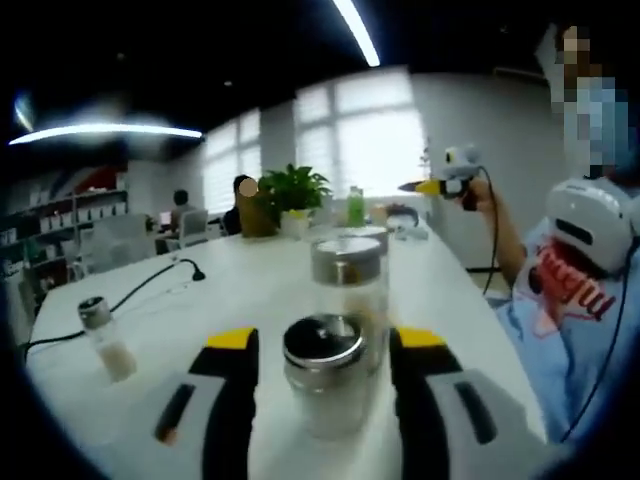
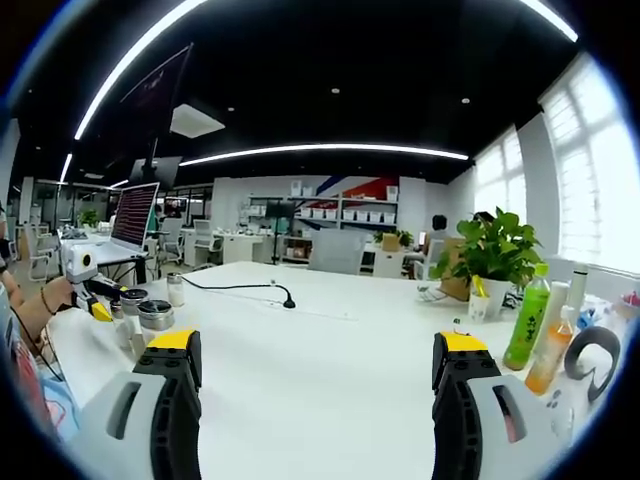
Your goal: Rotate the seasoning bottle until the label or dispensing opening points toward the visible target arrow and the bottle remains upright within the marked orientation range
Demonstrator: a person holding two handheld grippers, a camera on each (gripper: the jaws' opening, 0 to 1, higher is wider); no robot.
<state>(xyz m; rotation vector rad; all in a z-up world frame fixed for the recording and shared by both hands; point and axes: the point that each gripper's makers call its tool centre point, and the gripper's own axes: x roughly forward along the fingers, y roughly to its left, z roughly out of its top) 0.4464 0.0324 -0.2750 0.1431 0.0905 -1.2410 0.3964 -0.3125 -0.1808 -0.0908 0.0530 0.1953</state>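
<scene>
A seasoning bottle [image 1: 323,385] with a ribbed metal lid stands upright on the white table [image 1: 240,290], between the jaws of my left gripper [image 1: 327,337]. The jaws are open, with a small gap on each side of the bottle. A taller metal-capped jar [image 1: 347,290] stands right behind it. In the left gripper view a person's hand holds my right gripper [image 1: 425,186] in the air, far back on the right. My right gripper [image 2: 318,342] is open over bare table with nothing between its jaws. At the left of its view I see the left gripper [image 2: 100,305] beside the bottles [image 2: 155,315].
A small shaker [image 1: 105,340] stands tilted on the table to the left, near a black cable [image 1: 150,280]. A potted plant [image 2: 490,255], a green drink bottle [image 2: 528,315] and an orange bottle [image 2: 552,355] stand at the table's end. The person's body [image 1: 570,320] is at the right edge.
</scene>
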